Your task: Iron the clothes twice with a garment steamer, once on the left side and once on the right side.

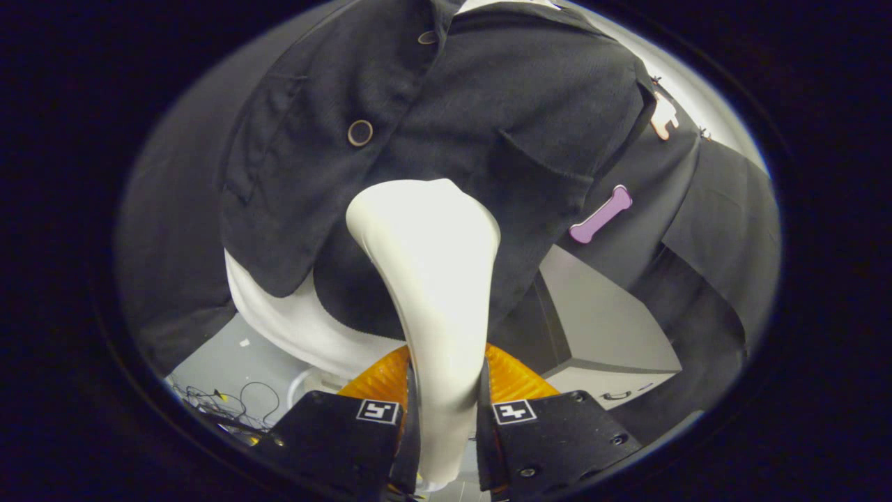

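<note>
A dark buttoned jacket (481,125) hangs over a white garment (293,328) on a form just ahead of the fingers. My gripper (446,411) is shut on the white garment steamer (432,279), its handle clamped between both fingers. The steamer's broad head rises beyond the fingertips and rests against the lower middle of the jacket, near the front opening and below a round button (359,132). A flap pocket (550,174) lies just right of the steamer head. The steamer hides the part of the jacket hem behind it.
A grey box-like stand (599,328) sits to the lower right beyond the jacket. Loose cables (223,404) lie on the grey floor at the lower left. The booth's black cloth wall (704,230) hangs behind on the right.
</note>
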A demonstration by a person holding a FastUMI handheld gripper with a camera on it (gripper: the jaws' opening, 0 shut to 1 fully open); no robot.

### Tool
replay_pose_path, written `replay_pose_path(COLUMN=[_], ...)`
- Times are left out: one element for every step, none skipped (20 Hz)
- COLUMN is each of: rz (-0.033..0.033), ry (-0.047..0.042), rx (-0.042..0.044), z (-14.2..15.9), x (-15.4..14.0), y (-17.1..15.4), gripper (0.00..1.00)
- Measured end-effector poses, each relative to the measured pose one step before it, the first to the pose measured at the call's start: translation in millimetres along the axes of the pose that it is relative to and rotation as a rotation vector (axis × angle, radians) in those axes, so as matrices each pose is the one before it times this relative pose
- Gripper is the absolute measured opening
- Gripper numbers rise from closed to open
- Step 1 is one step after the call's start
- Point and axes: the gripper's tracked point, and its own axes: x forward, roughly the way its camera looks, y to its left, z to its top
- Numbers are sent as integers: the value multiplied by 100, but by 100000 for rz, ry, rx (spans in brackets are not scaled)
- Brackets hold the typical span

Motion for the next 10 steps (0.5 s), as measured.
replay_pose_path(rz=[974, 564, 751, 635, 636, 564, 462, 311, 710, 537], ry=[1142, 1096, 905, 944, 723, 890, 595, 673, 157, -190], rx=[355, -121, -152, -289, 136, 18, 50, 378, 899, 1129], z=[-664, -512, -186, -330, -516, -434, -311, -187, -220, 99], x=[61, 106, 132, 59, 159, 125, 90, -92, -72, -299], y=[505, 117, 137, 162, 209, 250, 107, 76, -7, -131], gripper=[36, 36, 36, 36, 36, 36, 36, 35, 35, 36])
